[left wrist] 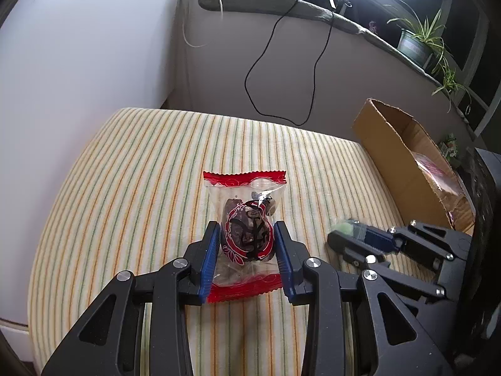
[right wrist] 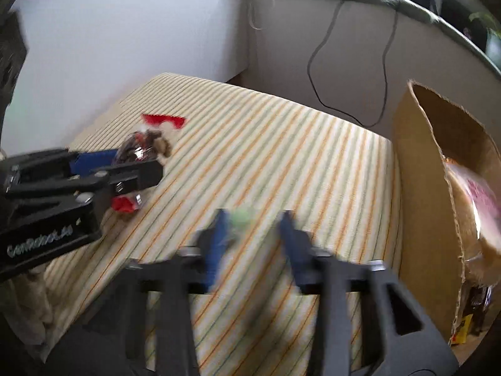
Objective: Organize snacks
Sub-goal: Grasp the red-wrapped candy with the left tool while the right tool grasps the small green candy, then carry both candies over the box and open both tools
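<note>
Left tool [left wrist: 246,235]: blue pads clamped on either side of a clear snack packet [left wrist: 245,228] with red crimped ends and a dark filling, held just above the striped surface [left wrist: 125,172]. In the right wrist view the same packet [right wrist: 142,147] sits in that tool at the left.

Right tool [right wrist: 255,219]: blurred; a small green item [left wrist: 344,228] sits at its tips, pads apparently closed on it, though what it is cannot be told.

Cardboard box [left wrist: 404,159]: open, at the right edge of the striped surface, just beside the right tool; pink-printed packaging [right wrist: 482,194] lies inside.

Background: white wall, black cable [left wrist: 281,62] hanging from a ledge, potted plant [left wrist: 419,40] on that ledge.
</note>
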### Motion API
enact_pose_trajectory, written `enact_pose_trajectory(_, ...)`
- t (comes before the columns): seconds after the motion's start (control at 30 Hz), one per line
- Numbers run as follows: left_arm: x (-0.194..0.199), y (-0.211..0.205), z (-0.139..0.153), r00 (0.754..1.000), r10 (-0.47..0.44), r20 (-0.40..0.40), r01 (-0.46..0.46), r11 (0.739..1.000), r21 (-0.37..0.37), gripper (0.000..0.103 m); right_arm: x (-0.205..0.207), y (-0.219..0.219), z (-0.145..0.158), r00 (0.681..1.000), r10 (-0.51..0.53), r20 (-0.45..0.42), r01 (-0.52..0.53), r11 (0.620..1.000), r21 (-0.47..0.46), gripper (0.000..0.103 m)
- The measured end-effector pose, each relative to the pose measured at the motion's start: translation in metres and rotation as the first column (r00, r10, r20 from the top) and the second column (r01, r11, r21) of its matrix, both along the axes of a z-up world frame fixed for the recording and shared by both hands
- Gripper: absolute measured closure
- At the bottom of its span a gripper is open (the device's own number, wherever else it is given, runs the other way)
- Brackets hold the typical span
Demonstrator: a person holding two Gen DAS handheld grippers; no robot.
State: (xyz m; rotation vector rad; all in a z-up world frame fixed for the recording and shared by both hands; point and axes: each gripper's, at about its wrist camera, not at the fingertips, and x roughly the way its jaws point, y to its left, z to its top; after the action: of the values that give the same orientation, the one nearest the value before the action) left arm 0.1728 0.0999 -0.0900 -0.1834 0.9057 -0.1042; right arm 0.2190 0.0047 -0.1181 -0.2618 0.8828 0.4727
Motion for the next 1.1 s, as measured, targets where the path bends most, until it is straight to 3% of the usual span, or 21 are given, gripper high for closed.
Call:
enact_pose_trajectory(0.23,-0.002,-0.007,0.004,1.0,-0.003,0.008,0.003,1.0,0.005,0.07,-0.01,-0.01,0.007,0.999,0.026,-0.029,-0.024,0.996,0.086,0.087)
enact_pose_trajectory(0.6,-0.005,-0.022,0.021,0.998,-0.027,0.048,0.027,1.0,0.009,0.07,-0.044,-0.061,0.056,0.998,0.021,0.054,-0.032,0.98,0.197,0.087)
enact_pose_trajectory(1.1,0.027,-0.093,0.051,0.984,-0.147,0.105,0.147,0.989,0.003,0.07,0.0,-0.165,0.104,0.985,-0.122,0.123,0.095,0.974,0.205,0.087)
